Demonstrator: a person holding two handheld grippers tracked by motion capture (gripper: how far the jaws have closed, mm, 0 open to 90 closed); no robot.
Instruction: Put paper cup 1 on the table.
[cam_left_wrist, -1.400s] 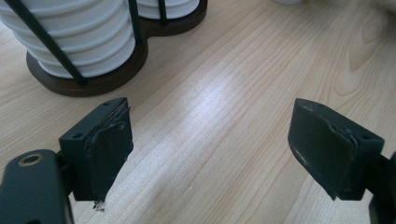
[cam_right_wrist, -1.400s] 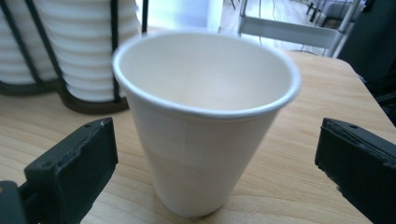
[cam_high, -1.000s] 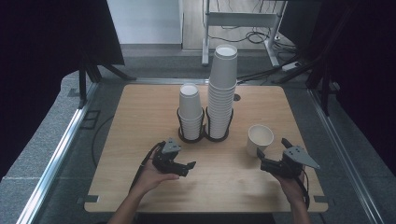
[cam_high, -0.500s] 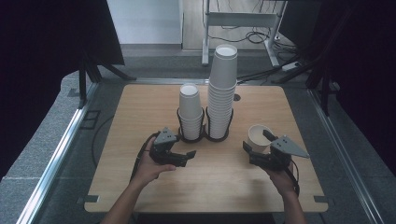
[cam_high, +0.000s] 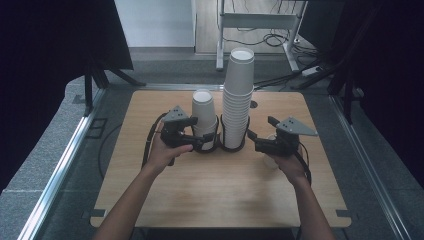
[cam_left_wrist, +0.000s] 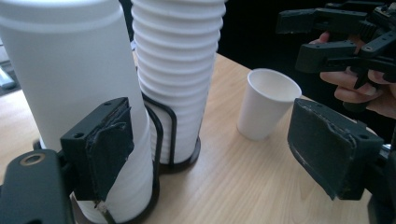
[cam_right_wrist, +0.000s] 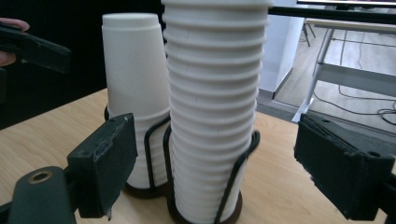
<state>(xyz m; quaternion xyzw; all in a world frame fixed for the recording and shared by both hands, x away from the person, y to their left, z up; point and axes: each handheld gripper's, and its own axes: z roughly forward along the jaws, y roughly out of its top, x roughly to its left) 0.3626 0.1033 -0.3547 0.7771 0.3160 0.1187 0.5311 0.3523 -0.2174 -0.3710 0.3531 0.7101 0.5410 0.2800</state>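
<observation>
Two stacks of white ribbed paper cups stand upside down in a black wire double holder (cam_high: 220, 145) at the middle of the light wooden tabletop (cam_high: 215, 190): the tall stack of white paper cups (cam_high: 238, 97) on the right, the short stack of white paper cups (cam_high: 204, 116) on the left, rims layered in tight rings. A single white paper cup (cam_left_wrist: 267, 102) stands upright, mouth up, on the tabletop right of the holder, near the right hand. The left hand-held gripper (cam_high: 200, 140) sits just beside the short stack, jaws spread wide, one pad close against the stack's lower side; touching or not, can't tell. The right hand-held gripper (cam_high: 252, 137) points at the tall stack, jaws wide apart, holding nothing, the tall stack framed between them in the right gripper view.
</observation>
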